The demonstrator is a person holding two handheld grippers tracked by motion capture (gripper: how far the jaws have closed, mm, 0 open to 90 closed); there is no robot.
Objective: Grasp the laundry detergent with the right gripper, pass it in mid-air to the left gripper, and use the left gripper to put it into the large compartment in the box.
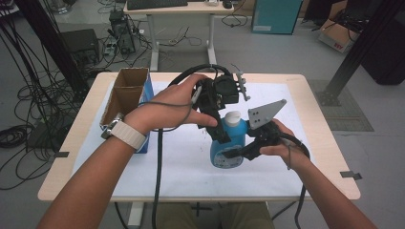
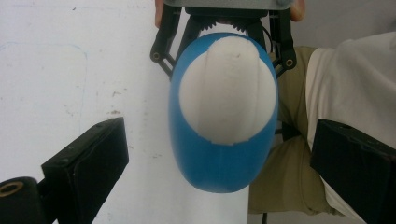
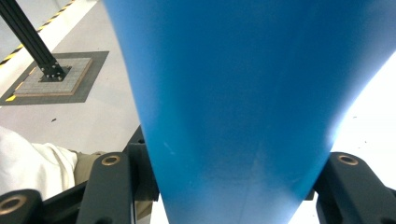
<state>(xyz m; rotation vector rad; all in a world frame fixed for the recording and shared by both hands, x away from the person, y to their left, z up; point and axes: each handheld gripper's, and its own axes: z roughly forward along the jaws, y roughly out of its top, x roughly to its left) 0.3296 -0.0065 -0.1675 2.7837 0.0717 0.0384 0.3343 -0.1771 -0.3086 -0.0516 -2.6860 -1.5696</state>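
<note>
Holding a blue bottle (image 1: 228, 143) upright near table centre, right gripper (image 1: 248, 150) clamps the body from the bottle's 3 o'clock side. In the right gripper view both black jaws sit hard against the blue wall at 7 and 5 o'clock, so pinching the bottle, no gap seen.

Left gripper (image 1: 220, 125) hangs above the white cap (image 1: 233, 118), pointing down along the bottle's long axis. Left gripper view looks straight down on the cap (image 2: 227, 91): dome dead centre, blue shoulder (image 2: 219, 170) ringing it. Jaws spread wide, one at 8 o'clock, one at 4 o'clock, both well clear of the cap and apart from it. Not gripping anything.

Key relation: bottle axis vertical, cap directly below and between the open left fingers (image 2: 88, 161). Left is the nearer one to the cap; right is busy as the brace lower down. Right gripper's linkage (image 2: 224, 23) shows past the cap at 12 o'clock in the left gripper view.

Judgement: step in hand looks like cap removal or twist, w/ right steadying. Next move prob. calls for left to drop along the axis, then close across the cap. Cap is smooth and rounded, so a high bite could slip off. Can't tell from the high view how far above the cap the left tips sit, hand and gripper body block it.

Cardboard box (image 1: 125, 95) stands at table's 9 o'clock, well apart. White sheet (image 1: 181, 162) covers the table (image 1: 62, 186).
</note>
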